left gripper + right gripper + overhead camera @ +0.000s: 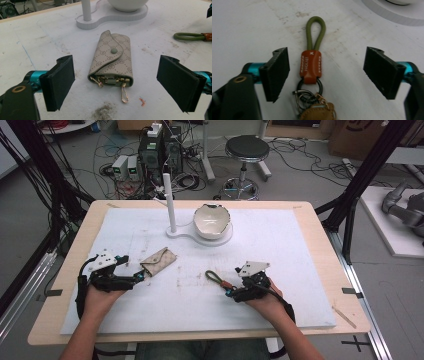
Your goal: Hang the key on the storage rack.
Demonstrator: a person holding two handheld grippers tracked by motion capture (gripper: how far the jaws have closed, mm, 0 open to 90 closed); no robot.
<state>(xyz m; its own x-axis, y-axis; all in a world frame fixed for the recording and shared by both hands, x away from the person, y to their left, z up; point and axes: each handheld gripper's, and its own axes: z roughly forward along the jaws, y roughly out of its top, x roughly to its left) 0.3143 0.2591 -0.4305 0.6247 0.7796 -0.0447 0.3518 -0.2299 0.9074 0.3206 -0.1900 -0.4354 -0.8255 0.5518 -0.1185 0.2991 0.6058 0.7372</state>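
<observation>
I see the left tongs at the left of the high view, level with the lower edge of the key pouch. In the left gripper view the tongs stand wide, one pad on either side of the pouch, neither pad touching it. The pouch lies flat on the white surface, flap snapped shut, with gold hooks showing at its open near end.

The right tongs sit at lower centre-right of the high view, at the near end of the keychain. In the right gripper view the tongs are wide open, the brown leather tab of the keychain lying between the pads and clear of both. The green cord loop runs away from the tab toward the top of that frame; a black ring and small keys lie at the bottom centre, partly blurred.

At upper centre of the high view, a white stand carries an upright post and a white bowl, well apart from both pouch and keychain.
</observation>
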